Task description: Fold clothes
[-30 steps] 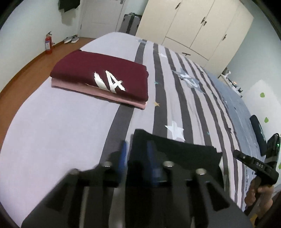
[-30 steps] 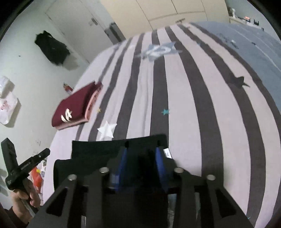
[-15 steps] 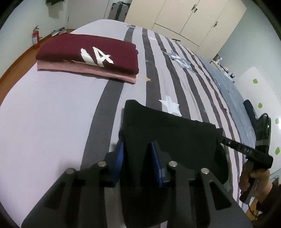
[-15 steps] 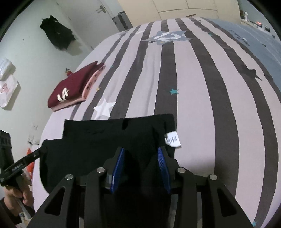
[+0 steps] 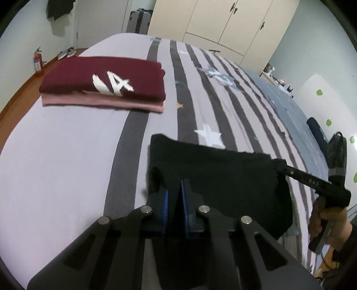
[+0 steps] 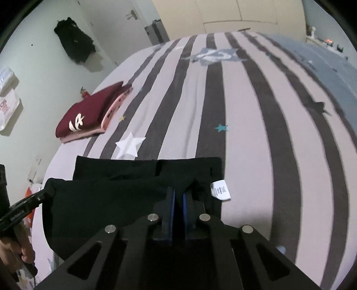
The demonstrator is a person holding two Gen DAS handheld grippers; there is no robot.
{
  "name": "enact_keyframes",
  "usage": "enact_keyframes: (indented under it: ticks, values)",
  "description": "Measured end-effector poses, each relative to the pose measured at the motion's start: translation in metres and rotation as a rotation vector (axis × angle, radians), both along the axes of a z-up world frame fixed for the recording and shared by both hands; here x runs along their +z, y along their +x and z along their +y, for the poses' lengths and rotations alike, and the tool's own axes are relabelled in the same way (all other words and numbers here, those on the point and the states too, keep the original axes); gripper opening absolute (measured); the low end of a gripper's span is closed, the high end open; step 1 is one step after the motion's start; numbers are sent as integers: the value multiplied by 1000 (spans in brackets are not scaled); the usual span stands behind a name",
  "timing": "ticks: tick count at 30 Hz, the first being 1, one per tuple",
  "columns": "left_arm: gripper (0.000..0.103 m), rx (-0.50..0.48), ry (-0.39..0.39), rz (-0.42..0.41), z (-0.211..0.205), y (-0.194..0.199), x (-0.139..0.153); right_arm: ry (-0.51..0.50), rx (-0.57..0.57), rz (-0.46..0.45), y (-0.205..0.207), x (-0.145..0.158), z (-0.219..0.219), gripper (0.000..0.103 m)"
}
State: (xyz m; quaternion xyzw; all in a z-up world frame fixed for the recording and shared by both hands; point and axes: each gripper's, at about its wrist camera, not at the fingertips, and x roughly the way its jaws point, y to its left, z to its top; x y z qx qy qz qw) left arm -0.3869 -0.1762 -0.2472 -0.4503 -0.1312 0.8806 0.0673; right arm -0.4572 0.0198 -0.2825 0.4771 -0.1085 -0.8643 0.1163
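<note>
Dim, flat indoor light in both views, cool and grey. Fisheye bending is strong: black corners all round, the striped lilac-and-grey bedspread (image 6: 245, 133) bulging like a dome. Soft motion blur smears the stripes toward three o'clock. The black folded garment (image 5: 223, 176) swallows detail, nearly featureless.

Bed cover (image 5: 67, 160), lilac with dark grey stripes and star prints, fills the centre of both views; a white star (image 6: 130, 146) sits left of centre in the right wrist view. Cream wardrobe (image 5: 223, 22) stands across the top of the left wrist view. Grey suitcase (image 5: 139, 20) is beside it, upper centre-left. Red fire extinguisher (image 5: 38, 63) stands at the left edge on the wooden floor (image 5: 15, 100). Dark garment (image 6: 74, 45) hangs on the wall, upper left. Green stickers (image 5: 320, 92) mark the right-hand wall.
</note>
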Motion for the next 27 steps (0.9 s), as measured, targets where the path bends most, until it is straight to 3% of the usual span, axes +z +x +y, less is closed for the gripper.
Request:
enact_keyframes:
  ticks: [7,14,19,23,25,27]
  values:
    - [8,-20,-3,1,5,-33,9,-2,-93,30,3,24,15,5]
    - [7,-73,-82,-27,17,-74,-7,42,-133,-22,-24,2,21,5]
    - [6,-29,-102,-54,16,-82,-13,33,-139,-14,-30,-1,22,5]
    - [7,-5,-143,-128,19,-82,-39,64,-116,-56,-41,-21,16,6]
    - [13,30,-116,-147,14,-83,-46,65,-106,-68,-45,-29,15,10]
    - [27,95,-86,-134,3,-85,-41,10,-112,-49,-47,-24,24,13]
